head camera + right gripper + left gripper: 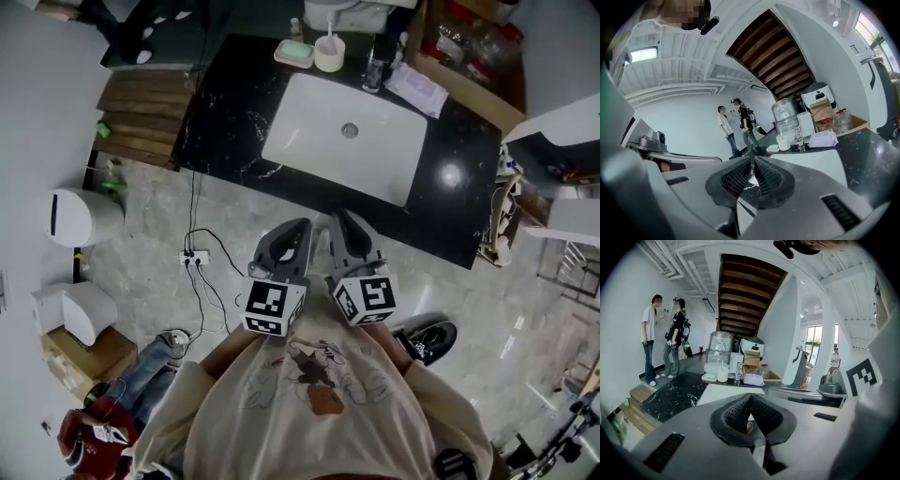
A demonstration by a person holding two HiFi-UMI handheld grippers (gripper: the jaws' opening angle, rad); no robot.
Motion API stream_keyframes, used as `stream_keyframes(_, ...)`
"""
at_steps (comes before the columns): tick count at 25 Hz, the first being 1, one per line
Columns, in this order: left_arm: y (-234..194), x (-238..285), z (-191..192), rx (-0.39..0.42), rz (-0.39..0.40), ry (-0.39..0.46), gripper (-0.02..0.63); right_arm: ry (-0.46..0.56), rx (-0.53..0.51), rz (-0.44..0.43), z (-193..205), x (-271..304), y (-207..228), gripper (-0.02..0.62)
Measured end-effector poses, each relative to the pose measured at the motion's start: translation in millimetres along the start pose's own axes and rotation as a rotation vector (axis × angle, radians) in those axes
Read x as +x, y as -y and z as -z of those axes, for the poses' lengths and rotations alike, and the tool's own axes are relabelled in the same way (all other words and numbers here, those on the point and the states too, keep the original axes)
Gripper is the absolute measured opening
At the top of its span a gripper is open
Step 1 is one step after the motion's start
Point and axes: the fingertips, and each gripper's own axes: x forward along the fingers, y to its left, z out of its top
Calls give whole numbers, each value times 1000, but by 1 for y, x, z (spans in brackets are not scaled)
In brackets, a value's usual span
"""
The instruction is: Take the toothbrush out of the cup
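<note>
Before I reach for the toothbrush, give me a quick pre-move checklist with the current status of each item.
1. Is the round white cup in view at the back of the black marble counter: ok.
2. Is the white toothbrush standing in it: ok.
3. Are the jaws of the left gripper open: not ok, shut and empty.
4. Are the jaws of the right gripper open: not ok, shut and empty.
5. Are the grippers at the cup: not ok, both are on the near side of the white rectangular sink.
6. Is there room around the cup: cannot tell, the pale green soap dish sits close beside it.

Toothbrush (329,38) in cup (329,57) behind sink (319,141), on counter (234,122) (soap dish (293,53) just L)
</note>
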Motion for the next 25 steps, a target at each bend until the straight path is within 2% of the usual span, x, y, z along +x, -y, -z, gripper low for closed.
stream_keyframes(10, -5, 38, -8, -32, -17, -11, 12, -15, 17, -10, -7, 24, 31, 23)
stream_keyframes(15, -12, 50, -11, -29, 16, -16, 12, -19, 17, 14, -9, 37, 34, 23)
stream_keyframes(25, -47, 65, -45, -15, 104, 11, 12, 27, 7, 100, -39, 72, 23, 23)
